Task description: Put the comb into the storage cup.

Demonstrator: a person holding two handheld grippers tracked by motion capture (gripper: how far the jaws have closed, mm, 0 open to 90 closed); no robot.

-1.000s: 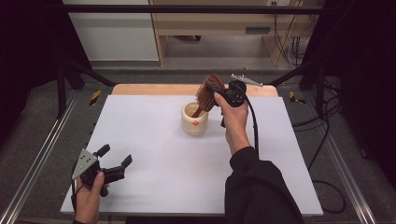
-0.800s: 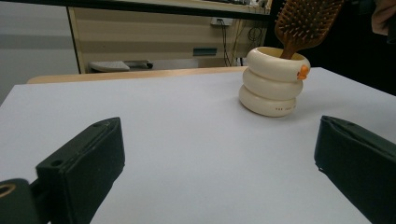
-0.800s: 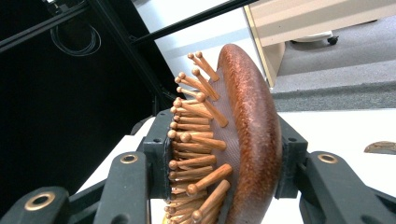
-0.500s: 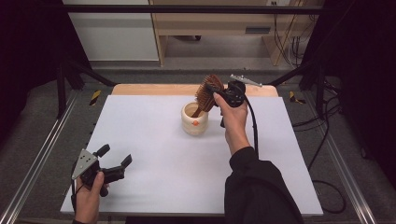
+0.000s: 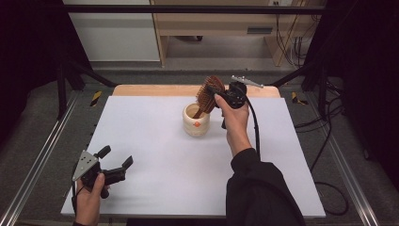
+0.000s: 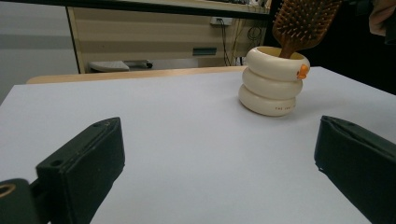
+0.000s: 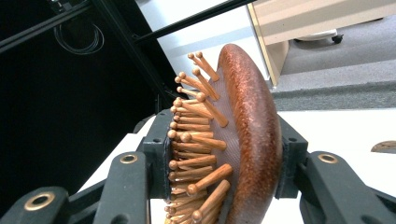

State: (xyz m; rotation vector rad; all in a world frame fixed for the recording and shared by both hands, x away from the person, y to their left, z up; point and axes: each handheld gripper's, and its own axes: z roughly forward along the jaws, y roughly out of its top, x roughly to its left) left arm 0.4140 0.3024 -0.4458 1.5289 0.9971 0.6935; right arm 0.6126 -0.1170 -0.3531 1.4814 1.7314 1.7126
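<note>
My right gripper (image 5: 217, 96) clamps the wooden paddle hairbrush (image 5: 208, 92) by its head; its handle slants toward seven o'clock into the cream ringed ceramic cup (image 5: 195, 123). My left gripper (image 5: 115, 162) idles, jaws apart.

The hairbrush (image 7: 247, 140) was reddish-brown wood with lighter orange-tan pins. The ringed cup (image 6: 273, 81) was cream, bearing a small orange mark on its upper ring. The worktop (image 5: 155, 141) was plain white with a pale wooden far edge. Both hand-held grippers were black; the left hand-held gripper (image 5: 115, 162) carried a grey plate.
</note>
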